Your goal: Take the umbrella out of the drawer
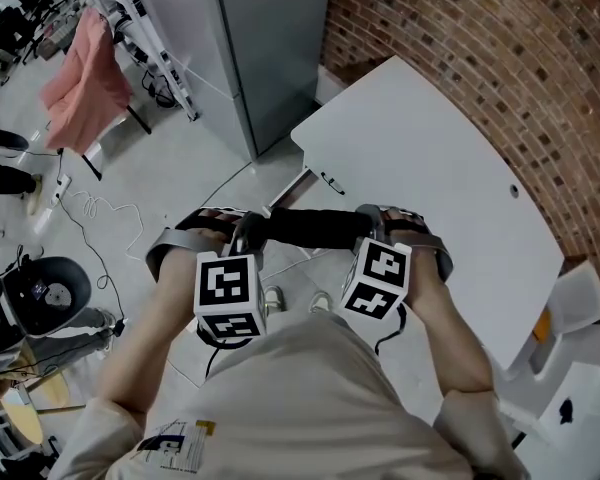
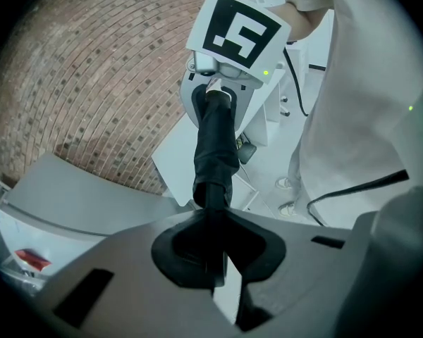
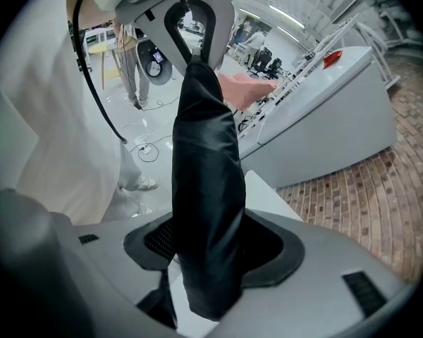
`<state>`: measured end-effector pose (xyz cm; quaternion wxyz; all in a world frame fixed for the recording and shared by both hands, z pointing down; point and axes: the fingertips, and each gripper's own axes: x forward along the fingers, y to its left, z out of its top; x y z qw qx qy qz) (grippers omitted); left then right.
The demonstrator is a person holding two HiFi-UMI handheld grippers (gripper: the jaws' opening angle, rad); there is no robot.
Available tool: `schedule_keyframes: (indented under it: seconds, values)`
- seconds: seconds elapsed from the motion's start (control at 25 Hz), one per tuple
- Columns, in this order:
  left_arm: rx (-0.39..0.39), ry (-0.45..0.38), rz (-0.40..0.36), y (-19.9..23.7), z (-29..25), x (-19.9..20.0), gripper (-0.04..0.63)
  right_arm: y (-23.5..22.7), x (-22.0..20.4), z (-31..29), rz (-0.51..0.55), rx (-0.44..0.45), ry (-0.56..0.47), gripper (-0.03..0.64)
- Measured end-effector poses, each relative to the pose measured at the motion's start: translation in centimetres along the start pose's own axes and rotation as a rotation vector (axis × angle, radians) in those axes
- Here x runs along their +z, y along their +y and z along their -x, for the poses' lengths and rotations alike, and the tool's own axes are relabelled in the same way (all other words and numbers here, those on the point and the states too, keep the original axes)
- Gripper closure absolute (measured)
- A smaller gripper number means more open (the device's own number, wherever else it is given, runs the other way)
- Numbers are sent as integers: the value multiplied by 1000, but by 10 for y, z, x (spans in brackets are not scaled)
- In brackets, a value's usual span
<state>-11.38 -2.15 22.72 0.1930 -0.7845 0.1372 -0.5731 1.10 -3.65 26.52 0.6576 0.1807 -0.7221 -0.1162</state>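
A black folded umbrella (image 1: 310, 226) in its sleeve hangs level in the air between my two grippers, in front of the white desk (image 1: 430, 158). My left gripper (image 1: 248, 232) is shut on the umbrella's thin end (image 2: 213, 210), which runs away from the jaws toward the other gripper. My right gripper (image 1: 372, 230) is shut on the thick sleeved end (image 3: 206, 189), whose tip pokes down past the pads. In the left gripper view the umbrella (image 2: 215, 139) reaches up to the right gripper's marker cube (image 2: 237, 32).
A brick wall (image 1: 500, 58) runs behind the desk. The desk's front has a small dark handle (image 1: 330, 181). A grey cabinet (image 1: 260, 38) stands at the back, a rack with pink cloth (image 1: 80, 78) to the left, and cables (image 1: 100, 213) lie on the floor.
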Motion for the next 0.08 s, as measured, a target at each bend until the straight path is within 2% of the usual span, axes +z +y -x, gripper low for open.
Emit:
schedule_keyframes:
  seconds: [0.08]
  values:
    - [0, 0, -1, 0, 0, 2, 565, 0, -2, 1, 0, 1, -1, 367]
